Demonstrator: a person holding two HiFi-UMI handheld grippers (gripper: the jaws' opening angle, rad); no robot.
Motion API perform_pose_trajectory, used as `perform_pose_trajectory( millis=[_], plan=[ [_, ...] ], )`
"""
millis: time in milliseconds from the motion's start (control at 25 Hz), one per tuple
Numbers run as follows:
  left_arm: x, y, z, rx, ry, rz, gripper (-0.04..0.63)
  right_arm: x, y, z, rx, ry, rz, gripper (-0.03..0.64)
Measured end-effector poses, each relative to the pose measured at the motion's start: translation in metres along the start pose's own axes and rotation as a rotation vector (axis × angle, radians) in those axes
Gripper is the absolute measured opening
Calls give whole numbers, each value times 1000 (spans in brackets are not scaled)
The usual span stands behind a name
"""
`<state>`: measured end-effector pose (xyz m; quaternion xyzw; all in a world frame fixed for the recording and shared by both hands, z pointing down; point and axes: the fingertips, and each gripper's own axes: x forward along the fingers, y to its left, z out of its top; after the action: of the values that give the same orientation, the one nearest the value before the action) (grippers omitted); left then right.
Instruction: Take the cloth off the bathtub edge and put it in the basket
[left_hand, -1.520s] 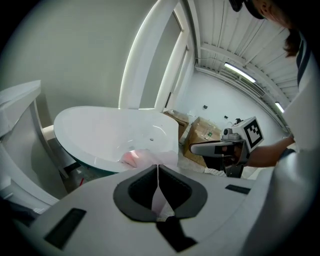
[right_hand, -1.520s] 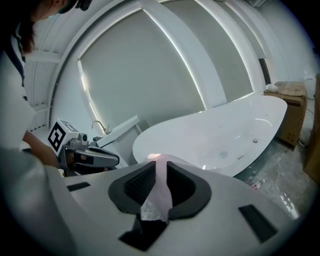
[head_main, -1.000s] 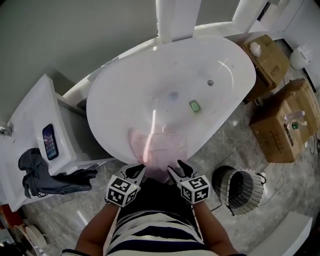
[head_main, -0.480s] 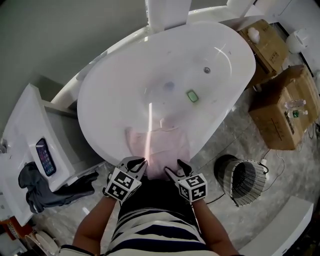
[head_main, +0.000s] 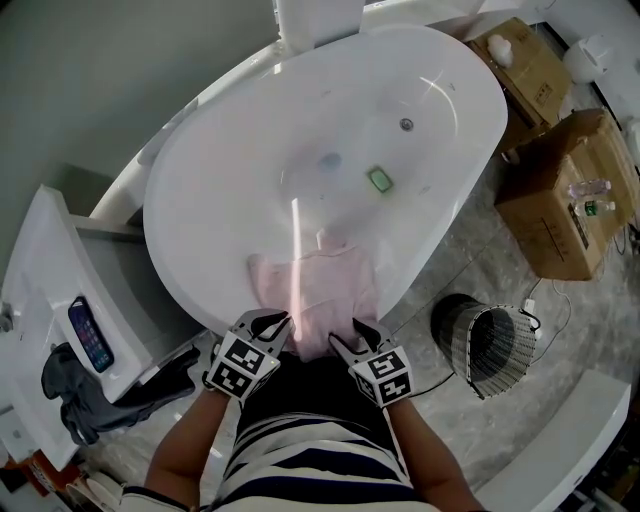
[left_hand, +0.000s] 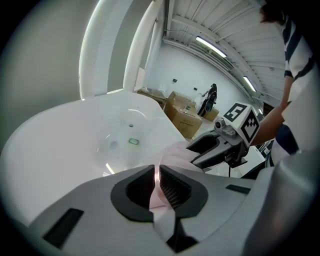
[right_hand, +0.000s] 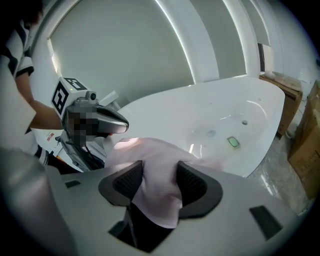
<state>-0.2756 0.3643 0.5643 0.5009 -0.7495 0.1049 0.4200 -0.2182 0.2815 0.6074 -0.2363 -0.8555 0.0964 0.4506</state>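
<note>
Grippers sit closest to me, side by side at the near rim of the bathtub, each with its black-and-white marker cube facing up. On my left gripper the jaws are closed down to a sliver, pinching a thin fold of the pale pink cloth between the ribbed pads. My right gripper has its jaws wide; they have just been closing a little, and a loose bunch of the same cloth hangs down between them, filling the gap, though I see no squeeze on it. The cloth itself lies draped over the tub's near edge, part inside the basin and part hanging toward me. Farther into the tub I see a small green object on the white floor and the drain beyond it. The basket, a wire one with a dark inside, lies tipped on the tiled floor to my right, well apart from the cloth. On the left a phone rests on a white counter beside a dark garment. Two cardboard boxes stand past the basket; their labels are too small for me to read.
</note>
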Motion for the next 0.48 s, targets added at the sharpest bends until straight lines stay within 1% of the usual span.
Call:
perform_pose_trajectory(
  millis=[40,160,200,240,280,480],
  plan=[
    [0,2,1,5,-4,-2,14,0,2,0,2,0,-2,227],
    [1,4,-4,8,19,-21,24,0,6,-1,8,2,-12,186],
    [2,4,-4,8,25,-33,55,0,7,0,10,4,-16,175],
    [3,3,-4,9,29,-47,104,0,7,0,13,7,-20,163],
    [4,3,-4,12,32,-62,122,0,8,0,16,10,-23,152],
    [7,-6,-6,59,53,-139,153,-3,10,1,69,-5,-30,115]
  ],
)
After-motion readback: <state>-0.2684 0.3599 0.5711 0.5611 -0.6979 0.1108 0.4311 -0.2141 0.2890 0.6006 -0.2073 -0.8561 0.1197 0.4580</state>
